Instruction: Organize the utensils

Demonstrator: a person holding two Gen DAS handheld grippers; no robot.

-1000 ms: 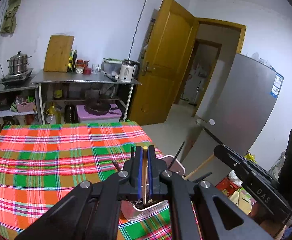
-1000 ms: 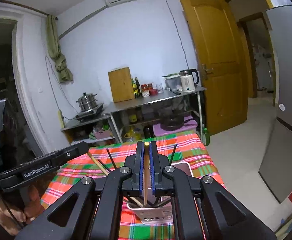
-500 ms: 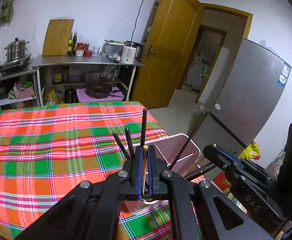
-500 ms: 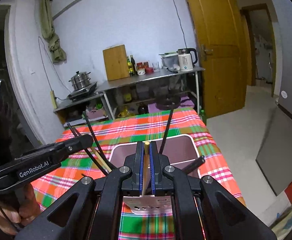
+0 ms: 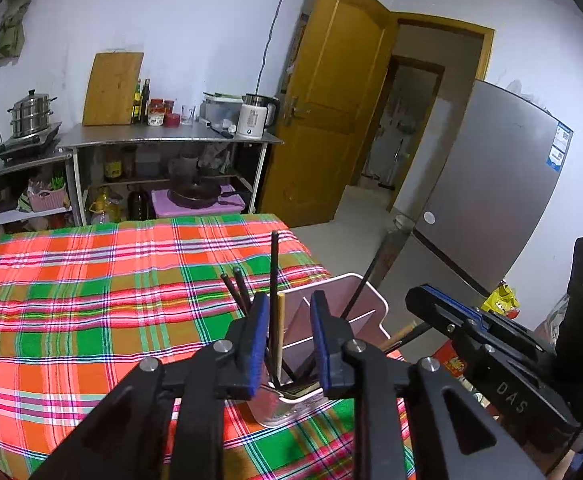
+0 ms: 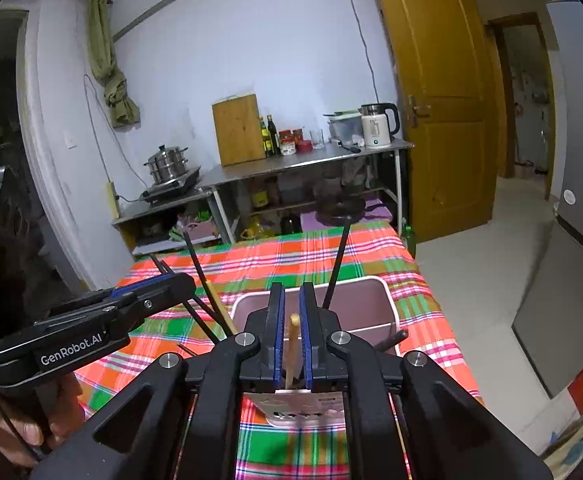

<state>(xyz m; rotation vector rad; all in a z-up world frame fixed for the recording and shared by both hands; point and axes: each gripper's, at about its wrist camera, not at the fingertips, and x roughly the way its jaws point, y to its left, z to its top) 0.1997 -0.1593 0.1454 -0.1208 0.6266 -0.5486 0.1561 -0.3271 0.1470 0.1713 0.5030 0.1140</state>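
Observation:
A pink utensil holder point(image 5: 343, 292) point(image 6: 367, 304) stands on the plaid tablecloth near the table's right edge, with several black chopsticks point(image 5: 274, 264) point(image 6: 337, 264) standing in it. My left gripper point(image 5: 289, 308) is open just above the holder; a wooden chopstick point(image 5: 280, 332) stands loose between its jaws, its foot in the holder. My right gripper point(image 6: 291, 300) is open over the holder's other side; a wooden chopstick point(image 6: 291, 348) stands free between its jaws. Each gripper shows in the other's view.
The plaid tablecloth point(image 5: 91, 300) covers the table to the left. A steel counter point(image 5: 163, 136) with a kettle, bottles and a cutting board stands behind. A grey fridge point(image 5: 491, 200) and an open wooden door point(image 5: 331, 112) are to the right.
Both grippers came down over the holder and opened. The wooden chopsticks they gripped now stand loose in the holder.

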